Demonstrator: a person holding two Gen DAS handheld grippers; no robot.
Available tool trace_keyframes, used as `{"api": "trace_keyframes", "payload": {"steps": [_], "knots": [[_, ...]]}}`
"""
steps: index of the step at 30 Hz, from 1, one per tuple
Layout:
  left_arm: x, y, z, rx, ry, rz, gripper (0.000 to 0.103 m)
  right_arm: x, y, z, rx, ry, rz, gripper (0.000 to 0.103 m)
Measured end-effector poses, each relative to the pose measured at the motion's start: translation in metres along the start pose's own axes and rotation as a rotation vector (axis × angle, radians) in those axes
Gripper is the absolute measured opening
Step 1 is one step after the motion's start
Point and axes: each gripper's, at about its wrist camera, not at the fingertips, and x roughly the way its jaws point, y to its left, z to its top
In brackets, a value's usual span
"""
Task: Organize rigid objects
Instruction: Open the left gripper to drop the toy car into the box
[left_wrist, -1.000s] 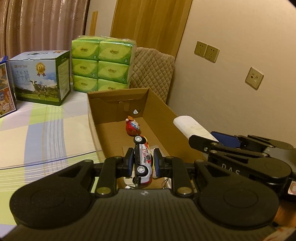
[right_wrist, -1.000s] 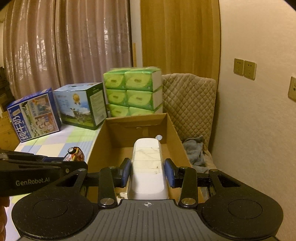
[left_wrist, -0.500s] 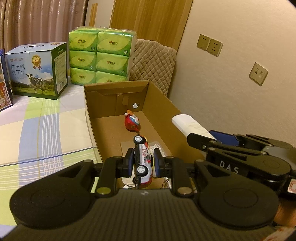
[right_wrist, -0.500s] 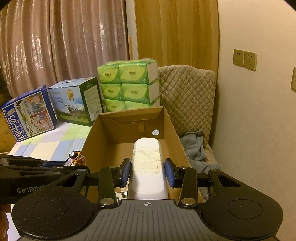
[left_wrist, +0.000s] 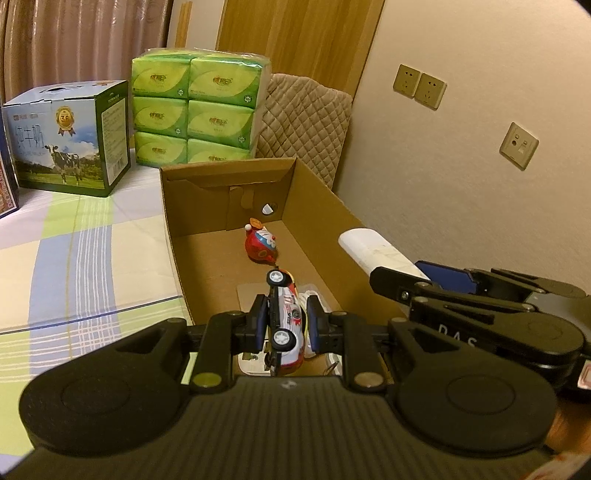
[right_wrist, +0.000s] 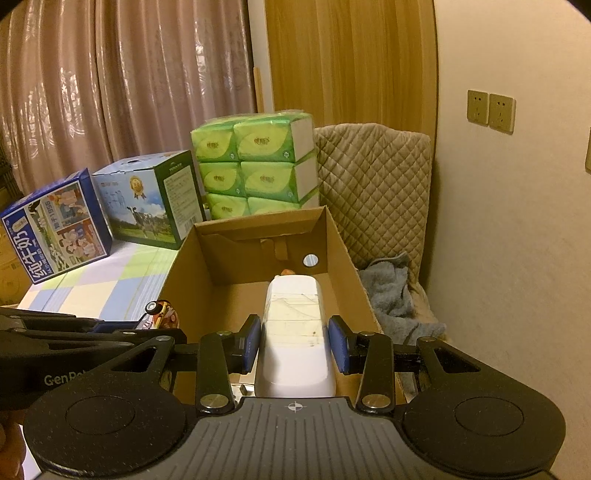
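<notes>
Both carried a little nearer and lower over the cardboard box (left_wrist: 325, 199). Left gripper (left_wrist: 284, 325) clamped on white-and-red toy car (left_wrist: 286, 314), wheels up, above the box's near end. Right gripper (right_wrist: 295, 343) clamped on smooth white oblong case (right_wrist: 293, 332)
</notes>
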Motion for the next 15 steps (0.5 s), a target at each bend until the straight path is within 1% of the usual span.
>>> {"api": "trace_keyframes", "payload": {"steps": [15], "knots": [[0.015,0.004,-0.003,-0.005,0.037,0.006,0.018,0.009,-0.001,0.000,0.018,0.012,-0.001,0.037]]}}
